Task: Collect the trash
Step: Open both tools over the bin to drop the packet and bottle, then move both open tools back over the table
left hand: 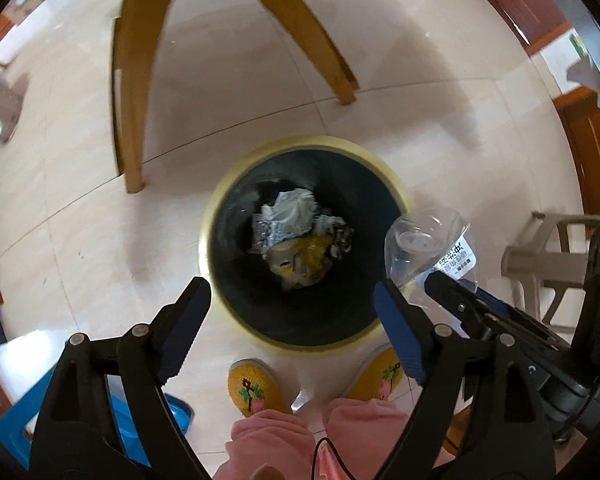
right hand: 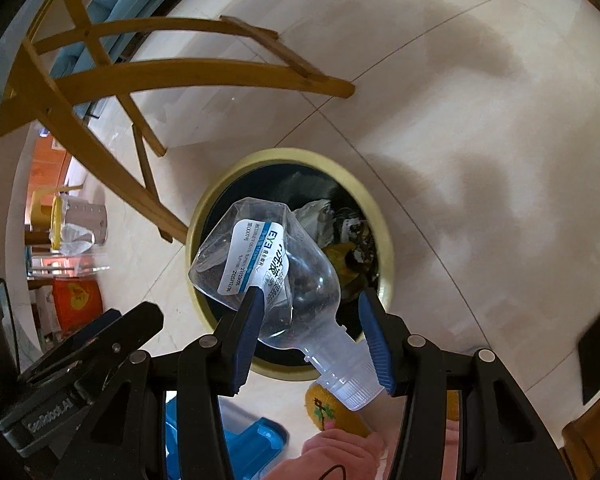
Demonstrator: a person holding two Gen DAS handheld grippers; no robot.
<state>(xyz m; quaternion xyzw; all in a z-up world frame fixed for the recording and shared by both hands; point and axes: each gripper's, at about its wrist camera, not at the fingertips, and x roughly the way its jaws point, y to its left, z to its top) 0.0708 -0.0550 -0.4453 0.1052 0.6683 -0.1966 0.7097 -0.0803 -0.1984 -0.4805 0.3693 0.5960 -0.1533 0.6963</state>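
Observation:
A round bin with a pale yellow rim and a dark liner stands on the tiled floor, with crumpled paper and wrappers at its bottom. My left gripper hangs over the bin's near edge, pointing straight down, open with nothing between its blue pads. My right gripper is shut on a crushed clear plastic bottle with a white and blue label and a white cap. It holds the bottle tilted over the bin's near rim. In the left wrist view the bottle shows at the bin's right edge.
Wooden chair legs stand just beyond the bin. A person's yellow slippers and pink trouser legs are close to the bin's near side. A blue object lies at lower left, and a beige plastic stool stands at right.

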